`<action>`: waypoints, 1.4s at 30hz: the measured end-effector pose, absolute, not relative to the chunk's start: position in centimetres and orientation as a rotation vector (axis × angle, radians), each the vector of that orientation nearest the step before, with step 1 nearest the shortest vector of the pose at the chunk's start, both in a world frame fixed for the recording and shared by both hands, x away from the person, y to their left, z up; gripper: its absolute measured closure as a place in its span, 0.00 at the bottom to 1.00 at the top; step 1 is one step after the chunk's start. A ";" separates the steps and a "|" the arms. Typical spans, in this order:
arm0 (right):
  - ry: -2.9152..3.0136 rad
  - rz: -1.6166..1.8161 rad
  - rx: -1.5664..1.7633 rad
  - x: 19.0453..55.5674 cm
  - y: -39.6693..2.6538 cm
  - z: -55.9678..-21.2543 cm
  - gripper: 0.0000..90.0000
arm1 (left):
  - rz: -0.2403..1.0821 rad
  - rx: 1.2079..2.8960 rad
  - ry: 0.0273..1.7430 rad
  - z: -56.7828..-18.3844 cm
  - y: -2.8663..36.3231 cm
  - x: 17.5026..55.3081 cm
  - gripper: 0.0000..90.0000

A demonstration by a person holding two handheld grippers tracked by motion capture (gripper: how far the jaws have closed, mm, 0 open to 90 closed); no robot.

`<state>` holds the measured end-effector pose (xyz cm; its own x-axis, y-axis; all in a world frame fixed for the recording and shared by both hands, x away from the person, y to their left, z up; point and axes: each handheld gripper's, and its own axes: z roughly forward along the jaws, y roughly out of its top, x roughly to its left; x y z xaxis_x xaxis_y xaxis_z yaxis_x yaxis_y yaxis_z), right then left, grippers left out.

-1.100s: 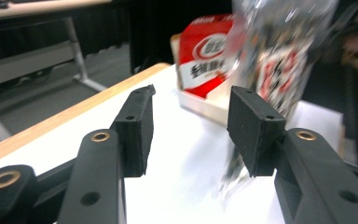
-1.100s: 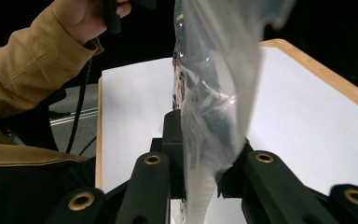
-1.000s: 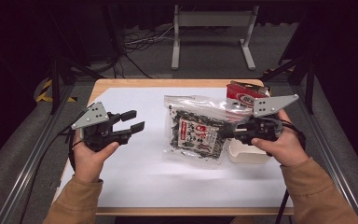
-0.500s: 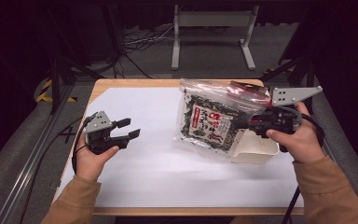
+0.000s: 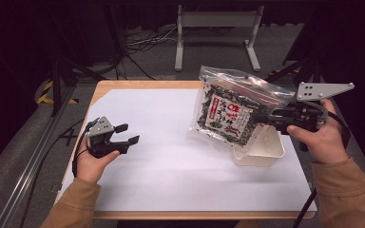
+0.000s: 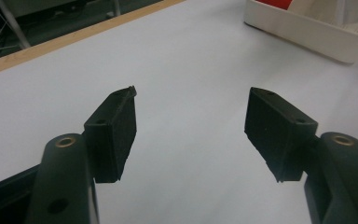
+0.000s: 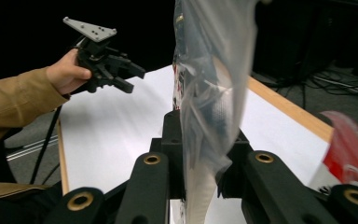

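Appearing as a laboratory or recording studio rather than a home: wooden-edged table (image 5: 142, 84) lying under a plain white sheet (image 5: 171, 156), standing on grey carpeted floor (image 5: 24, 156) and backed by black curtains (image 5: 38, 28). Showing loose cables (image 5: 145, 42) trailing across the floor, a grey metal stand (image 5: 216, 33) sitting beyond the table, an aluminium rail (image 5: 33, 156) running along its left side, and yellow-black hazard tape (image 5: 45, 92) lying nearby.

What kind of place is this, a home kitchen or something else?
Probably a lab or studio set up for recording, not a kitchen. The table is covered with plain white paper, dark curtains surround it, loose cables lie on the floor, and a metal stand is behind the table.
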<state>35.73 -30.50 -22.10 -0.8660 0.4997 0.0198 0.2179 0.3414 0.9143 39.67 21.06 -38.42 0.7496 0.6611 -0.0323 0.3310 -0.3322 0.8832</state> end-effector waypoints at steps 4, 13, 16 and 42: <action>2.317 1.515 0.668 35.7 -31.4 -21.8 0.85 | 0.406 1.944 0.759 -38.5 21.0 39.7 0.38; 2.258 1.489 0.703 35.3 -32.9 -21.1 0.85 | 0.407 1.951 0.763 -38.7 21.1 39.8 0.36; 2.240 1.457 0.722 35.3 -33.3 -20.9 0.85 | 0.412 1.957 0.771 -38.8 21.1 39.8 0.36; 2.133 1.328 0.922 35.0 -36.4 -21.1 0.85 | 0.417 1.951 0.822 -39.3 21.6 40.1 0.34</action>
